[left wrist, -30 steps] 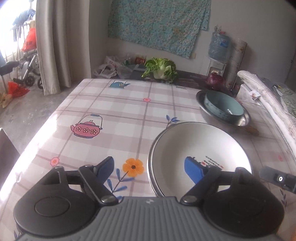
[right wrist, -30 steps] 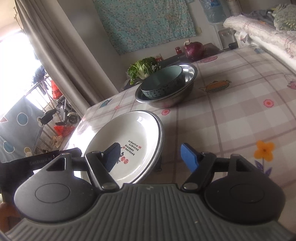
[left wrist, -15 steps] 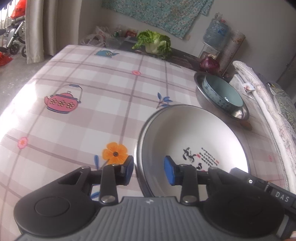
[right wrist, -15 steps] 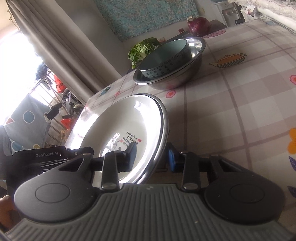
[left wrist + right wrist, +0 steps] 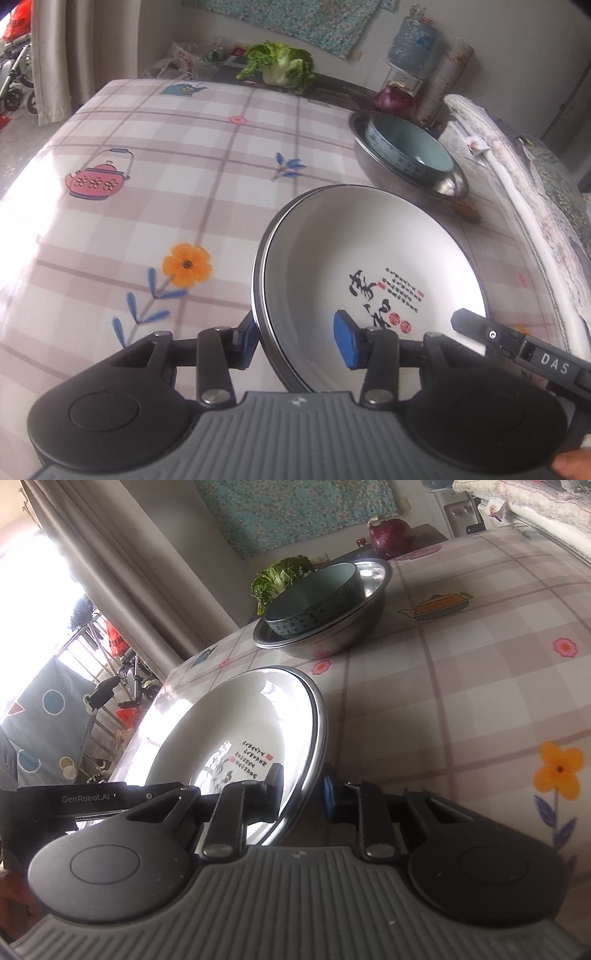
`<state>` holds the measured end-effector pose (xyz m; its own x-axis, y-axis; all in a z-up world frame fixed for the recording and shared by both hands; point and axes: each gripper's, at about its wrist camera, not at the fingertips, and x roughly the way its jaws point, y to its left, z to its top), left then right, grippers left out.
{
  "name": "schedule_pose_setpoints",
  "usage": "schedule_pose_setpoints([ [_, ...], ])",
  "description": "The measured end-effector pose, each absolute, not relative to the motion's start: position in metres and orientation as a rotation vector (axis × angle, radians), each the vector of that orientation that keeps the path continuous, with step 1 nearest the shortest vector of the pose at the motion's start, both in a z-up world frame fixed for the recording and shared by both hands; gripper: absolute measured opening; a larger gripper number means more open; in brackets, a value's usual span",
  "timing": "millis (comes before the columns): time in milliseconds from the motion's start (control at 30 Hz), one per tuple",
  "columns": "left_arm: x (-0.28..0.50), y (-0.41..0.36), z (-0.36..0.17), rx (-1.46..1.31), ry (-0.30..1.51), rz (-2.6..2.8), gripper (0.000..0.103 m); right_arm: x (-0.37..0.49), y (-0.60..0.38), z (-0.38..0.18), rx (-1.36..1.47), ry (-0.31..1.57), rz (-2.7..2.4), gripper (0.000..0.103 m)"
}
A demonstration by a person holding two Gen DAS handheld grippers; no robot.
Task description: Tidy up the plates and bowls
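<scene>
Now both grippers point(image 5: 297, 345) point(image 5: 303, 792) clamp plate point(image 5: 369, 251) rim.

tongs point(image 5: 297, 341): black arms | blue pads point(image 5: 345, 345) | silver screws | ribbed grey body

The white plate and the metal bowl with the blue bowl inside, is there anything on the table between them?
No. In the right wrist view only bare checked tablecloth with a pink printed flower lies between the white plate and the metal bowl.
</scene>
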<state>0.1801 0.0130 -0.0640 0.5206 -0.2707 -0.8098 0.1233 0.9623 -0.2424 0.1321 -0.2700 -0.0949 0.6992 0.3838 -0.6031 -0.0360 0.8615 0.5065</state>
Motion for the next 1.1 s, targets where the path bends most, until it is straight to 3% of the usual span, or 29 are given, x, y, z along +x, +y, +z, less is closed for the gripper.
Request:
schedule_pose_setpoints([
  [233, 0.154, -0.011, -0.065, -0.128, 0.985, -0.344, 0.049, 0.102, -0.297, -0.093, 0.497, 0.764, 0.209, 0.02],
  [533, 0.136, -0.015, -0.078, -0.096, 0.821, -0.375, 0.053, 0.085, -0.307, -0.096, 0.553, 0.753, 0.188, 0.024],
  [800, 0.107, -0.025, -0.076, -0.015, 0.654, -0.322, 0.063, 0.078, -0.31, -0.094, 0.576, 0.745, 0.157, 0.049],
  [1100, 0.083, -0.023, -0.063, -0.016, 0.606, -0.3, 0.071, 0.071, -0.309, -0.084, 0.567, 0.722, 0.136, 0.07],
])
